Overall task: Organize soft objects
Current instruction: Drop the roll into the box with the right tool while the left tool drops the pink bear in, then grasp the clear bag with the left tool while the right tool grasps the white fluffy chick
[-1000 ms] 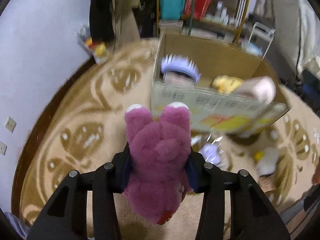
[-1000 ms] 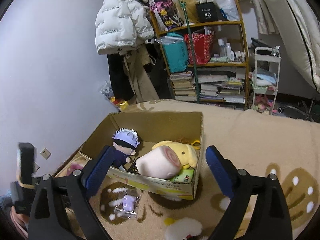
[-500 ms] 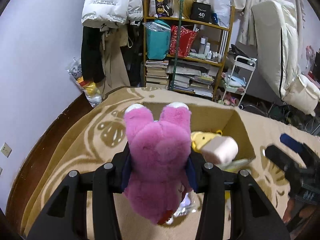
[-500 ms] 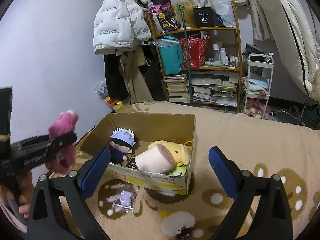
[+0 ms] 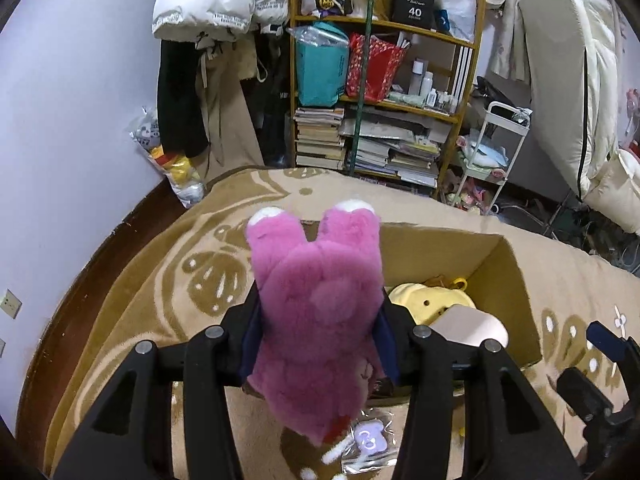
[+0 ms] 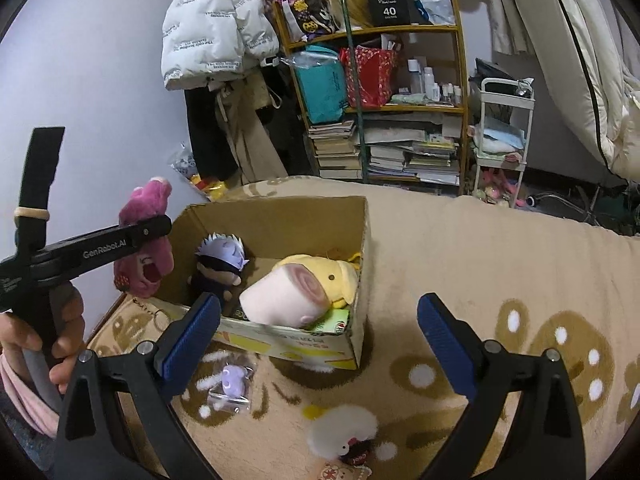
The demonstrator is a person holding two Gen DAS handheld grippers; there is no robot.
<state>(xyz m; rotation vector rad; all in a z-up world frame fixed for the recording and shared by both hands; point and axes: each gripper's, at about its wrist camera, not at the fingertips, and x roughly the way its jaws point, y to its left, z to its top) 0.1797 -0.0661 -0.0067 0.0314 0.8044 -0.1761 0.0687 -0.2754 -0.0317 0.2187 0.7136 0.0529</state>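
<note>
My left gripper point(image 5: 316, 332) is shut on a pink plush bear point(image 5: 316, 312) and holds it in the air over the near left corner of an open cardboard box point(image 5: 508, 280). In the right wrist view the bear point(image 6: 146, 256) hangs at the box's point(image 6: 280, 216) left edge. Inside the box lie a white-haired doll point(image 6: 222, 260), a yellow plush point(image 6: 324, 276) and a pink roll cushion point(image 6: 280, 300). My right gripper point(image 6: 318, 332) is open and empty, in front of the box. A white plush point(image 6: 344, 432) and a small bagged purple toy point(image 6: 230, 380) lie on the carpet.
The box stands on a beige patterned carpet point(image 6: 500, 264). A full bookshelf point(image 6: 384, 92), hanging coats point(image 6: 216, 40) and a white trolley point(image 6: 502, 136) stand along the back wall. A folded mattress point(image 6: 592, 60) leans at the right. The purple wall point(image 5: 60, 120) is at the left.
My left gripper has lifted the pink bear from floor level up and over the box's near left corner. My right gripper has drawn back slightly and stays open.
</note>
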